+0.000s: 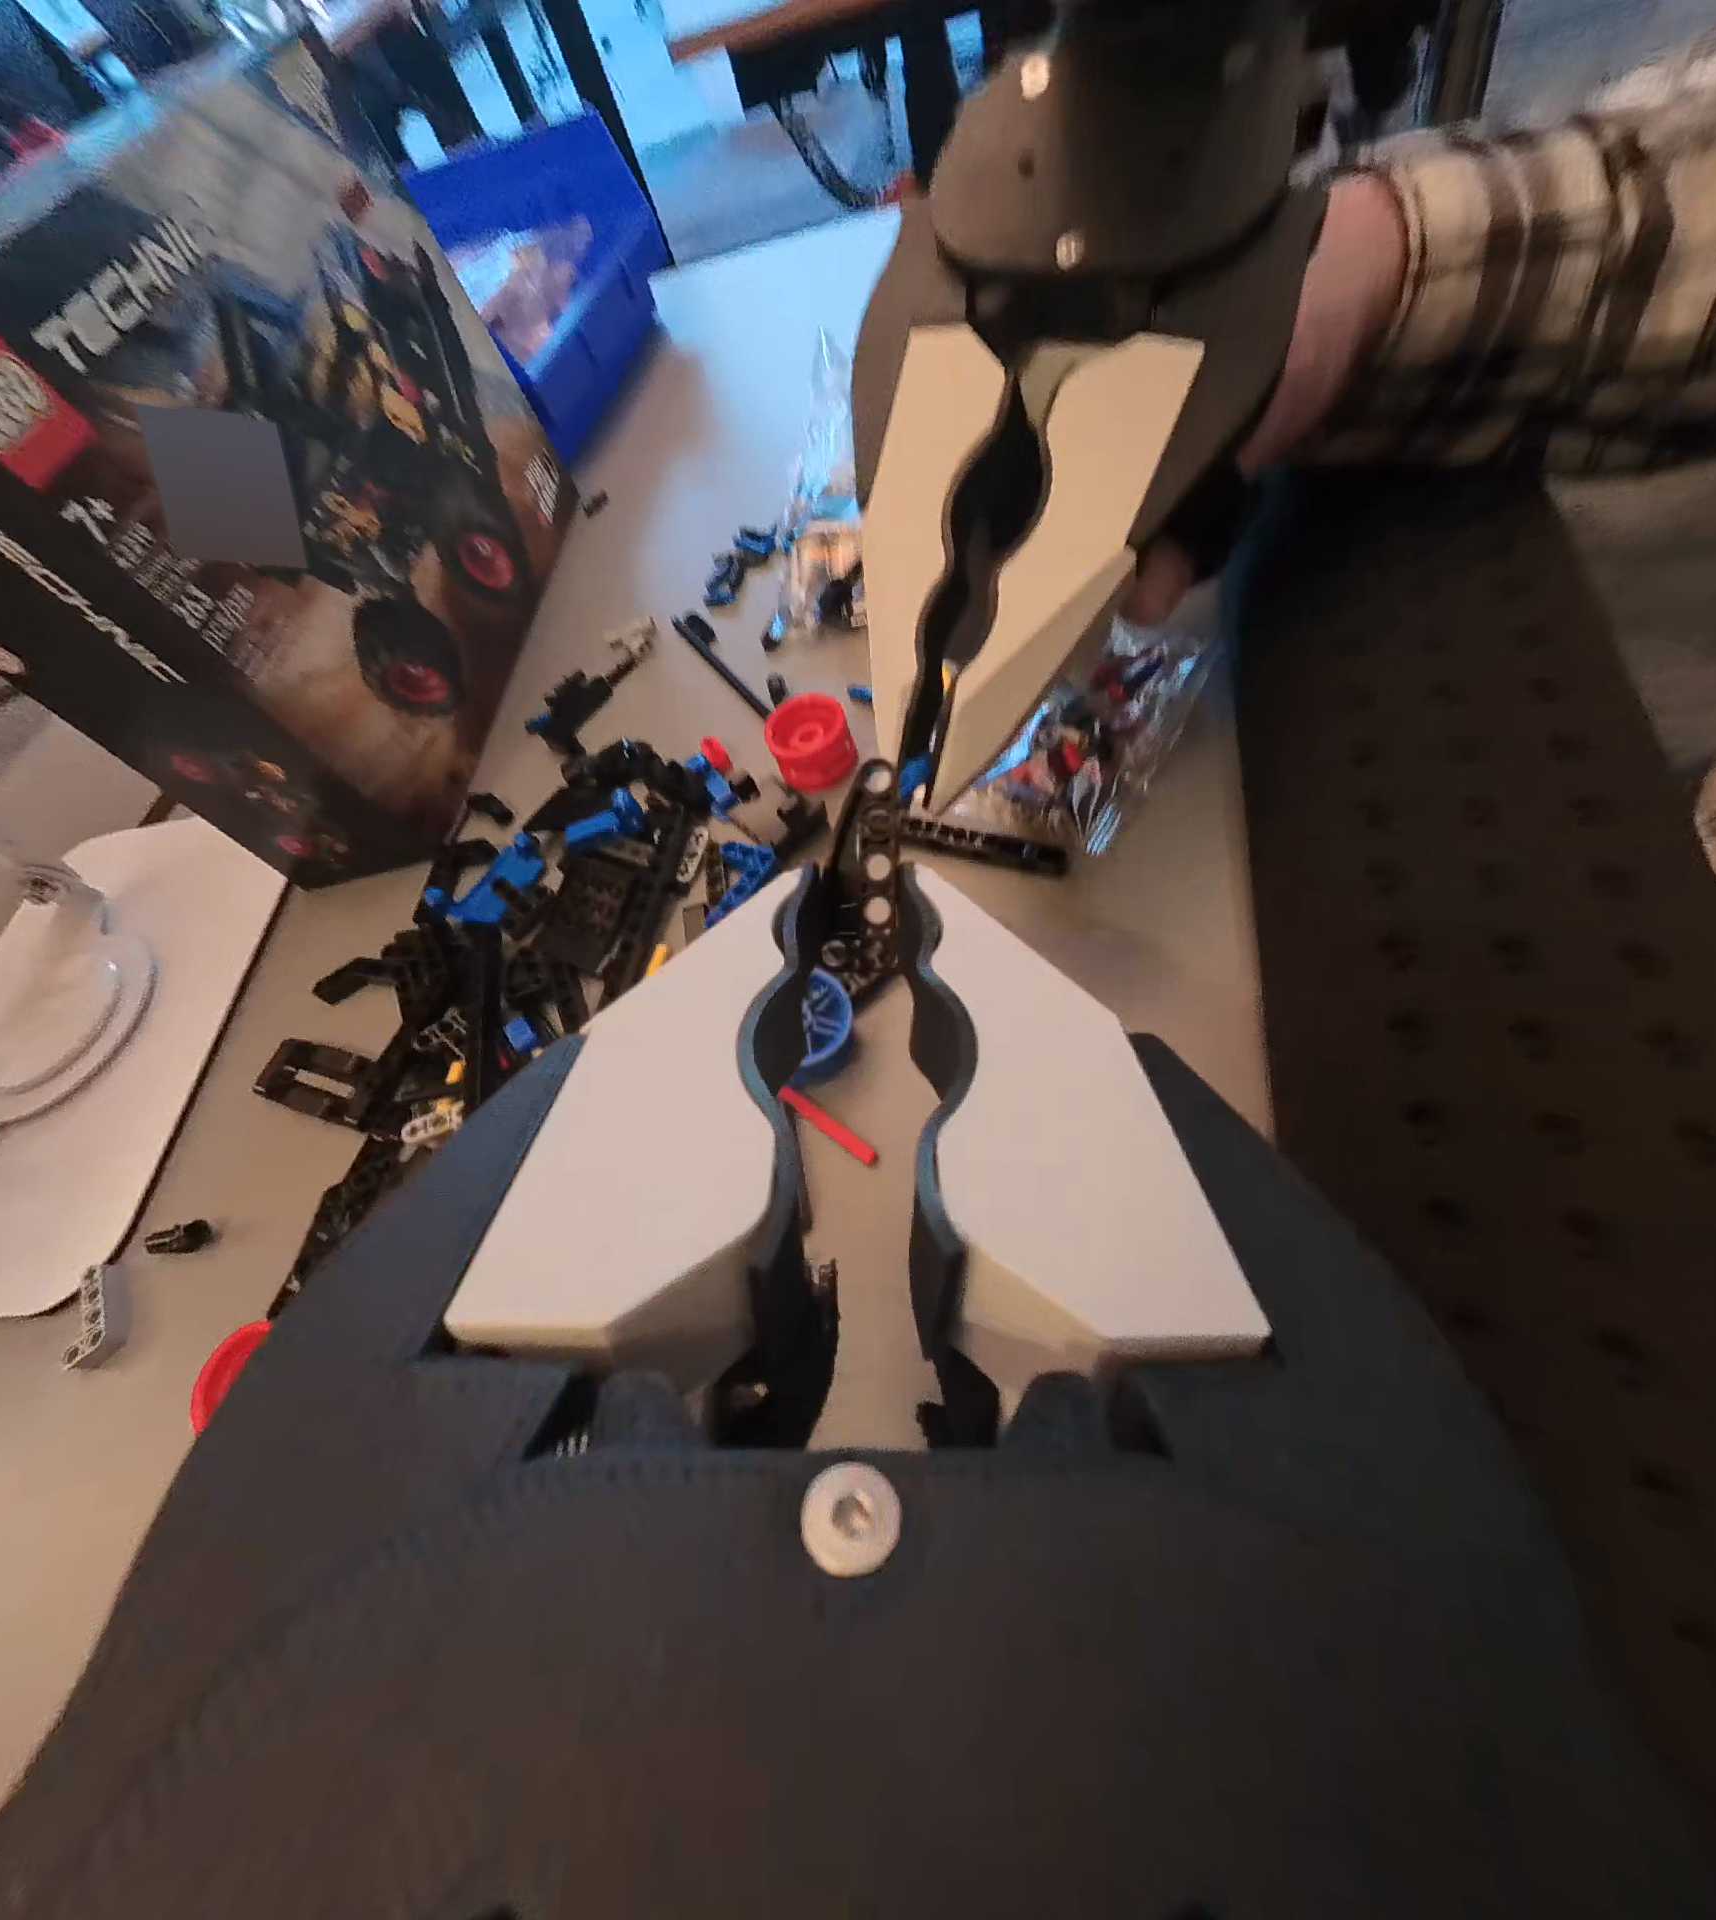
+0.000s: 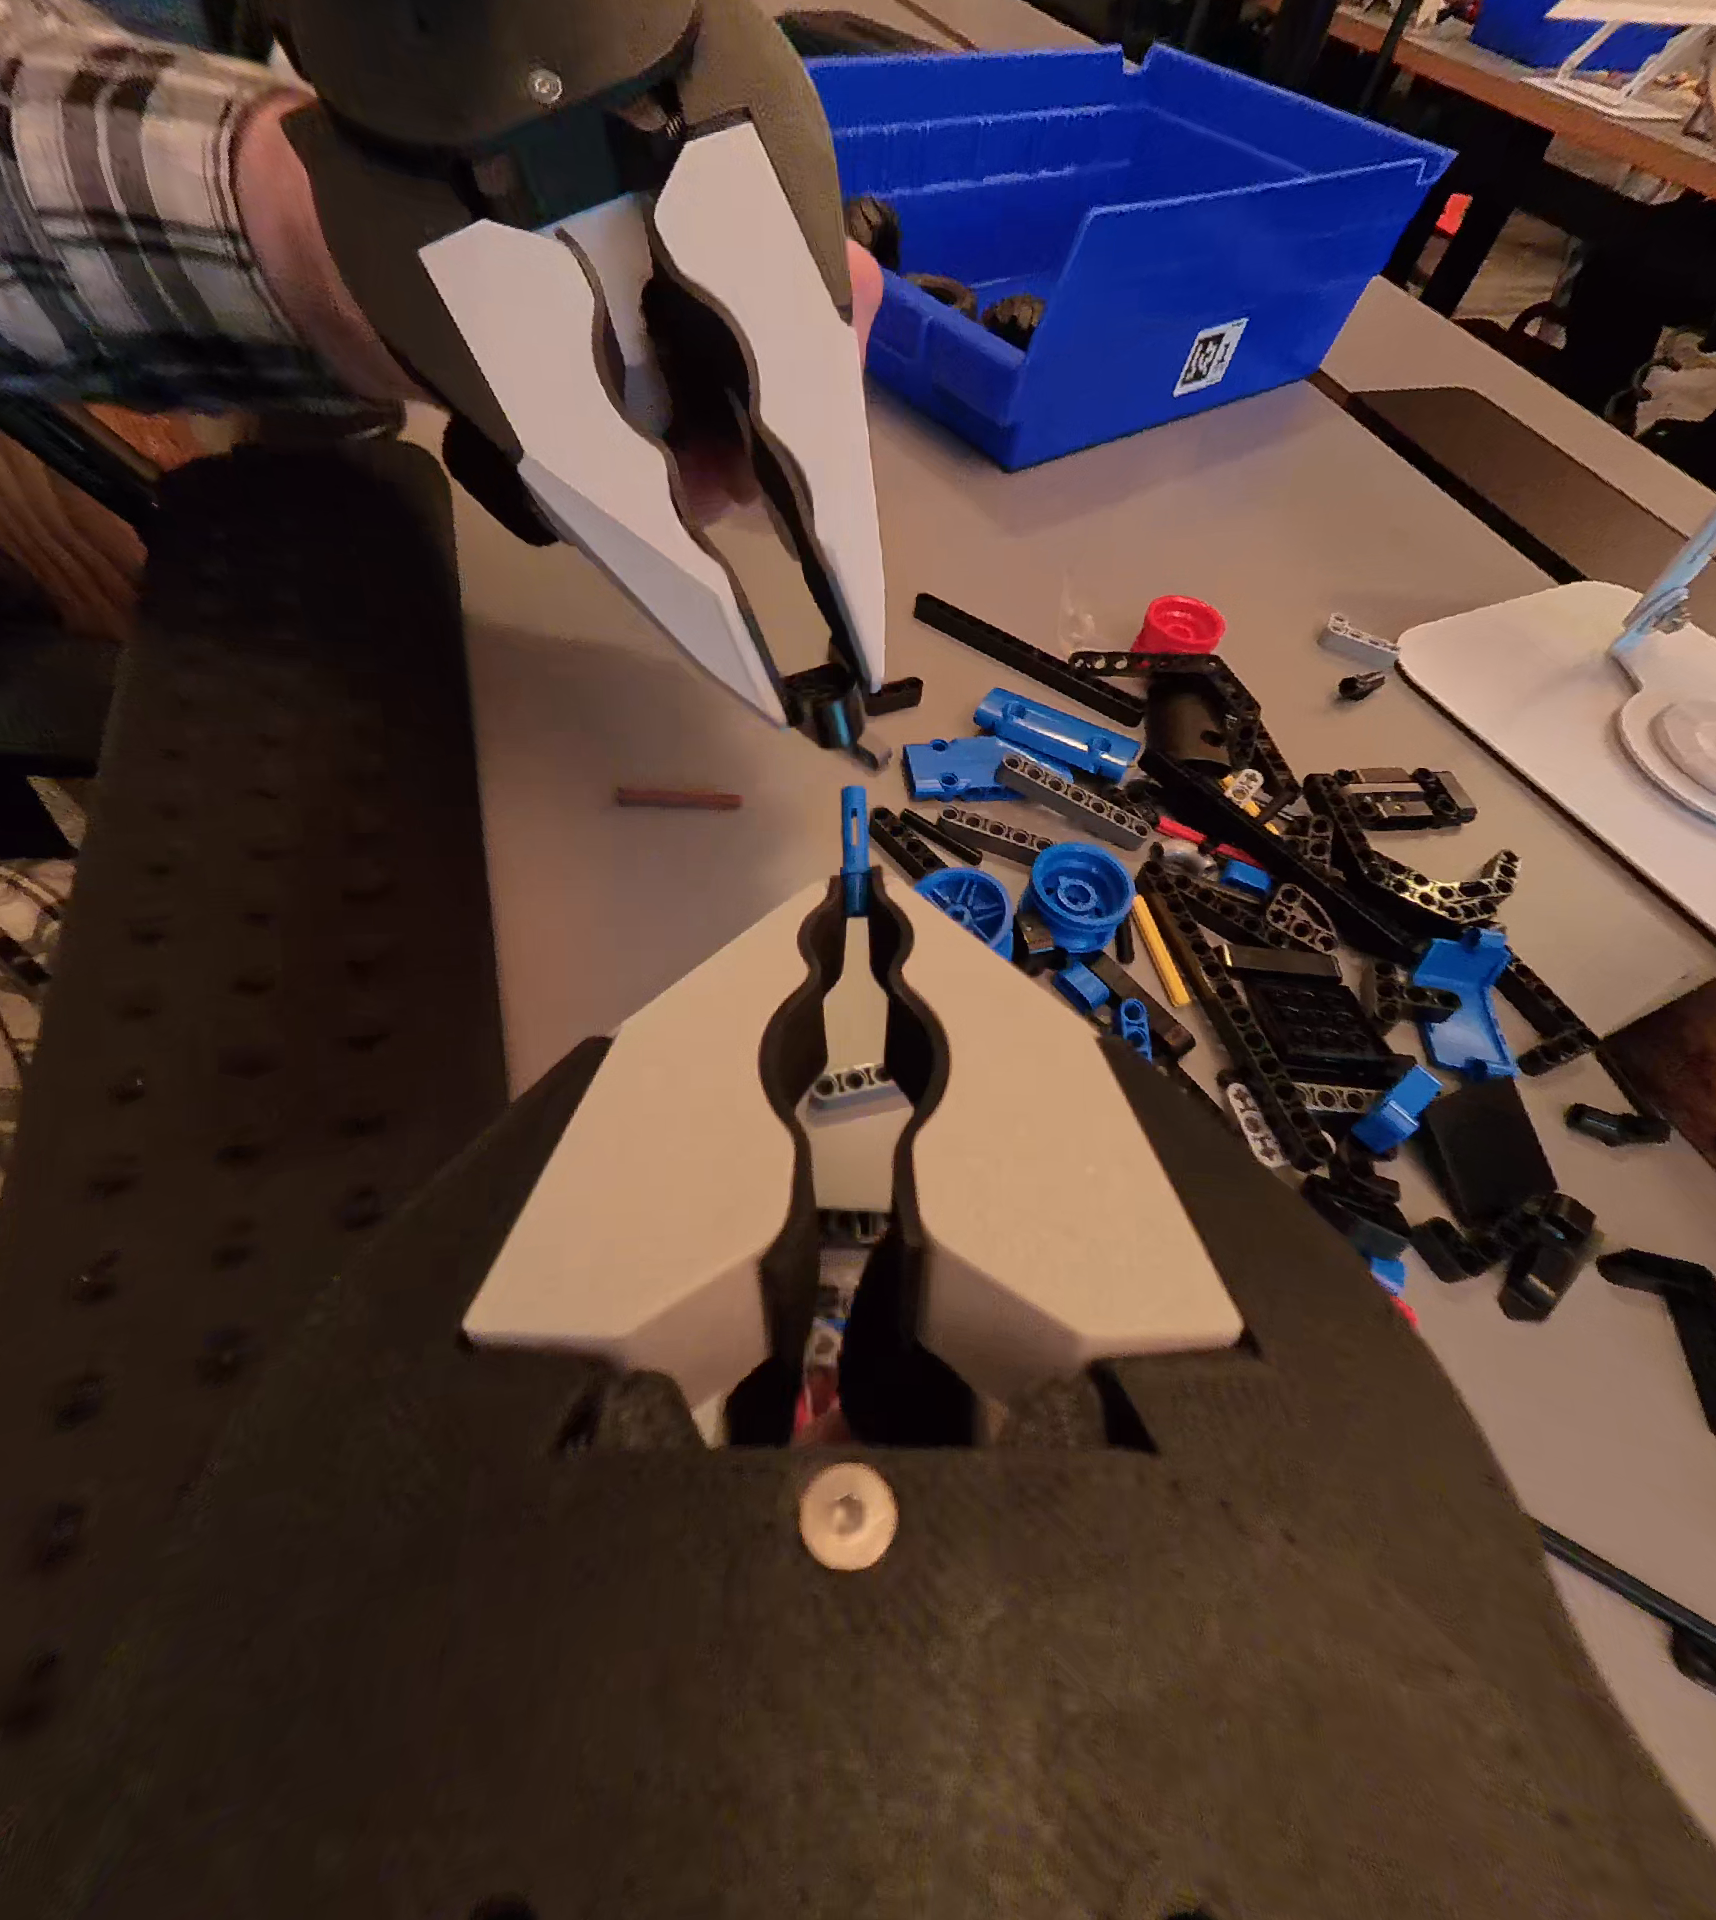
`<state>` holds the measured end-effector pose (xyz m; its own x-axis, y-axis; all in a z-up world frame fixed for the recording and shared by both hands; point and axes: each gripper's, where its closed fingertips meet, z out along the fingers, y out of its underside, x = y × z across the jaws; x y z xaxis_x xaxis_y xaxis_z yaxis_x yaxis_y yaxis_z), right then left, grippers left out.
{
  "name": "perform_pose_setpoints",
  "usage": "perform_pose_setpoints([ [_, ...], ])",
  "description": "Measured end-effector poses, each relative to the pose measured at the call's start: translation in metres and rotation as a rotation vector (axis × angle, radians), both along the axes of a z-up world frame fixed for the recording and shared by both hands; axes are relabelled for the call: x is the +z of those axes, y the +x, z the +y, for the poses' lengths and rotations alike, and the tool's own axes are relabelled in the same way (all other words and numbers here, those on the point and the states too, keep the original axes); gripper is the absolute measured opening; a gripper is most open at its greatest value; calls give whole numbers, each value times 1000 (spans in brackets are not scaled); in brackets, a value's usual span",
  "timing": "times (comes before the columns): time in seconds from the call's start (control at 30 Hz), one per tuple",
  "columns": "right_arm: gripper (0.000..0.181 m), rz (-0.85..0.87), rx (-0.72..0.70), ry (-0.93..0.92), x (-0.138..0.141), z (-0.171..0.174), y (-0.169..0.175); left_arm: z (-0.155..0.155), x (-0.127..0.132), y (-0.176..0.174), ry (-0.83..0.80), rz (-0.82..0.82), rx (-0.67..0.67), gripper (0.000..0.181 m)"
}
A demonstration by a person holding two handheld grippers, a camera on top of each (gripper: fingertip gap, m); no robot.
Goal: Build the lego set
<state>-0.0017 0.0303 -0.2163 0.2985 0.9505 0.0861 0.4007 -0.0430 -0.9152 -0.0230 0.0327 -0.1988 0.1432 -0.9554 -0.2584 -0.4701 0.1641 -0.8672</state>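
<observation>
- My left gripper [image 1: 859,883] grips a black perforated beam [image 1: 864,862]; its long axis runs up the centre of the left wrist view, past the fingers [image 1: 646,1122].
- My right gripper [image 2: 855,896] is closed on a blue pin [image 2: 854,847] that points up-frame along the fingers, toward the left gripper's tips at centre frame.
- In the left wrist view the pin's end is hidden, so I cannot tell whether it touches the beam; the right gripper's tips stand just above and right of the beam's top hole.
- I judge the next move to be seating pin in hole, axes crossing.
- Loose lego parts [image 2: 1280,935] lie on the counter [image 2: 1197,540], centre right; a blue bin [image 2: 1197,281] sits upper right.
</observation>
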Motion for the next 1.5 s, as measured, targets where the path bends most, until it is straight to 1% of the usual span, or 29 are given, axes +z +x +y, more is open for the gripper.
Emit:
perform_pose_setpoints([
  [0.13,2,15,4,-22,-1,0,-3,-5,12,6,26,-59,3,12],
  [0.23,2,57,9,-27,5,-1,-4,-5,13,10,36,-68,8,12],
  [0.37,2,99,20,-32,12,-2,-3,-4,11,13,-8,-99,12,12],
  [0.67,2,68,-4,10,11,2,-1,-2,5,12,-200,-202,29,12],
  [0.87,2,27,-20,55,8,3,-3,-2,0,11,-370,-287,34,12],
  [1.07,1,-15,-37,108,7,4,-2,-1,-1,10,-466,-345,32,12],
  [1.23,1,-35,-53,152,9,4,-2,-1,3,11,-604,-426,6,12],
  [1.33,1,-27,-60,163,12,4,-1,-3,7,11,-677,-472,-36,12],
  [1.5,1,-28,-72,177,14,5,1,-5,7,13,-731,-492,-55,12],
])
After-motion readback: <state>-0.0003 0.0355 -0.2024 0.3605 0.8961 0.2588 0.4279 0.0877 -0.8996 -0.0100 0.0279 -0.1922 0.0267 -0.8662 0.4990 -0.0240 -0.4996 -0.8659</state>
